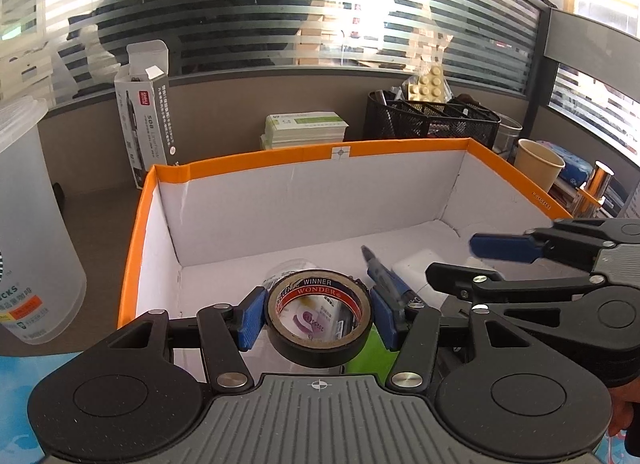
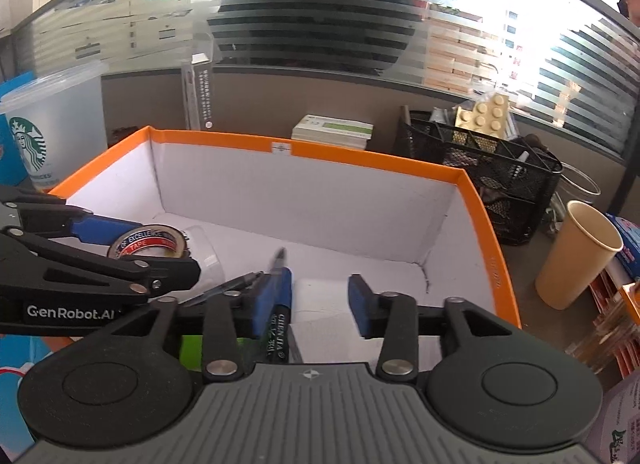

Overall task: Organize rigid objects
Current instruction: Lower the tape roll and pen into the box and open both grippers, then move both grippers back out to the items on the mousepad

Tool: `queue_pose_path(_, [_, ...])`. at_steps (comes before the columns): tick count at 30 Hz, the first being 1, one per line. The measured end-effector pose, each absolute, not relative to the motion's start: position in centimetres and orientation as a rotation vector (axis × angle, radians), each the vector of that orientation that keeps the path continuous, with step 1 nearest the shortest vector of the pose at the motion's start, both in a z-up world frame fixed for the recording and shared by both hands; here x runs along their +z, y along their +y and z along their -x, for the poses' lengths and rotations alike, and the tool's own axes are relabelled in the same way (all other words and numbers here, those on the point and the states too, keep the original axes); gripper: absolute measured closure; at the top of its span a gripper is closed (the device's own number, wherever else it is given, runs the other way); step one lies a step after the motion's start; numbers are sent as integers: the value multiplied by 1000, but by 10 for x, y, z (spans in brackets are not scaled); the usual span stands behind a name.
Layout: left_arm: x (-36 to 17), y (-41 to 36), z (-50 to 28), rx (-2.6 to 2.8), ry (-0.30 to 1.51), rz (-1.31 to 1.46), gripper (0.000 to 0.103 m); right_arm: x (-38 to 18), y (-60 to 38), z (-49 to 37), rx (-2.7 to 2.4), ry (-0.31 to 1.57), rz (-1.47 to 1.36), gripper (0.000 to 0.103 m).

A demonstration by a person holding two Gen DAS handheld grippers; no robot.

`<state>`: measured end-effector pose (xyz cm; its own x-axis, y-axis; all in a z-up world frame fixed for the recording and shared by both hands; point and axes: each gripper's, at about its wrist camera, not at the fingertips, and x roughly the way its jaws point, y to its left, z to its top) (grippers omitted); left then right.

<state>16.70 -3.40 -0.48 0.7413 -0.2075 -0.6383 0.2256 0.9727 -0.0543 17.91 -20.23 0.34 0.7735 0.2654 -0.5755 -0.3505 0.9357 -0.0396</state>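
An orange-rimmed cardboard box (image 1: 400, 148) with a white inside fills both views (image 2: 400, 162). My left gripper (image 1: 318, 314) is shut on a black tape roll (image 1: 320, 348) with a red and blue core label and holds it over the box's near left part. It shows from the side in the right wrist view (image 2: 148, 242). My right gripper (image 2: 316, 300) is open over the box's near right part, above a white block (image 2: 320, 296). A black marker (image 2: 276, 328) lies in the box beside its left finger. A clear tape roll (image 2: 204, 248) lies behind the black roll.
A Starbucks plastic cup (image 2: 52, 124) stands left of the box. A black mesh organizer (image 2: 492, 168) with a yellow brick, a paper cup (image 2: 576, 252), a stack of booklets (image 1: 304, 128) and a tall pen carton (image 1: 146, 112) stand behind and right. A grey partition with glass closes the back.
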Motion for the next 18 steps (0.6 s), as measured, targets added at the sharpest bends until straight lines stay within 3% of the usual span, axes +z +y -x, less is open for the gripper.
queue_pose_path(5, [9, -28, -157, -248, 652, -3, 37, 12, -209, -170, 307, 562, 146, 42])
queue_pose_path(7, [21, -27, -149, -225, 607, -17, 11, 20, -211, -163, 287, 529, 154, 33])
queue_pose_path(9, [35, -22, -139, -204, 544, -22, 3, 28, -213, -154, 274, 484, 157, 20])
queue_pose_path(10, [42, -18, -134, -198, 518, -17, 1, 34, -214, -148, 274, 457, 155, 7])
queue_pose_path(12, [56, -11, -125, -183, 483, -7, 0, 45, -214, -135, 279, 400, 154, 1])
queue_pose_path(18, [81, -1, -100, -155, 418, -13, 0, 68, -202, -99, 272, 309, 232, 0])
